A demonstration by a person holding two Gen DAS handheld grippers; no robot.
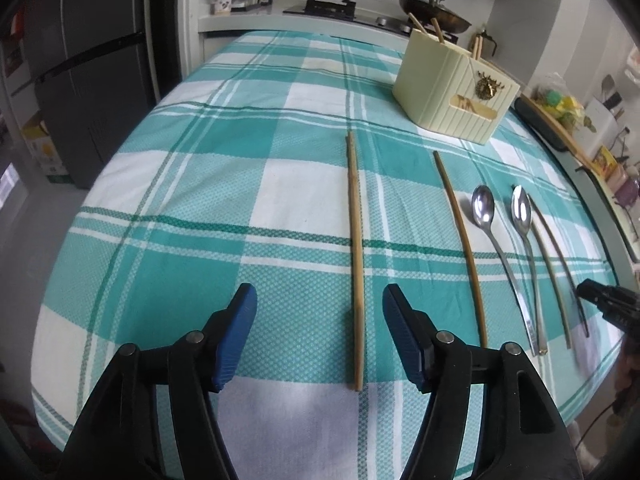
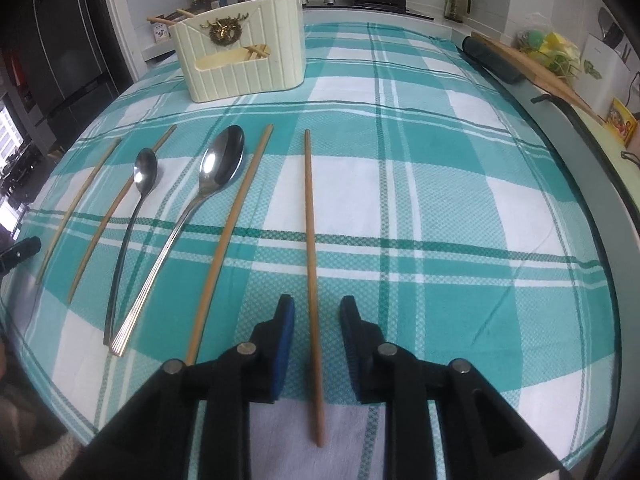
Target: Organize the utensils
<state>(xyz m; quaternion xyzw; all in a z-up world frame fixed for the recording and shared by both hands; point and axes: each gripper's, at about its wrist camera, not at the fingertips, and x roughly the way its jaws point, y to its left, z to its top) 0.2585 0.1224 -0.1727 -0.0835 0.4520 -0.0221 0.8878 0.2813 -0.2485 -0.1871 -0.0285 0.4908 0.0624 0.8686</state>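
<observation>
Straddling a chopstick apiece, your two tongs each have one stick running lengthwise through their gap, and that alignment is what the coming move turns on.

Your left tongs are spread wide, nothing pinched. The leftmost chopstick lies flat on the checked worktop, its long axis running straight away from you toward the cream utensil holder. It sits right of centre in the gap, nearer the right pad, touching neither.

Your right tongs are parted more narrowly, also gripping nothing. The rightmost chopstick passes between the pads, again pointing away toward the utensil holder, clear of both.

Between those two sticks lie, left to right in the right wrist view, a second chopstick, the small spoon, the large spoon and a third chopstick, all roughly parallel and fanned toward the holder. The holder stands at the far side of the cloth, well apart from both tongs, with some chopsticks already in it.

Each hand is nearest its own outer stick, so I judge you need only close squarely across the shaft; because the sticks lie lengthwise in the gaps, no wrist roll seems needed. Centre the left one first, or the pads may nudge it sideways.
</observation>
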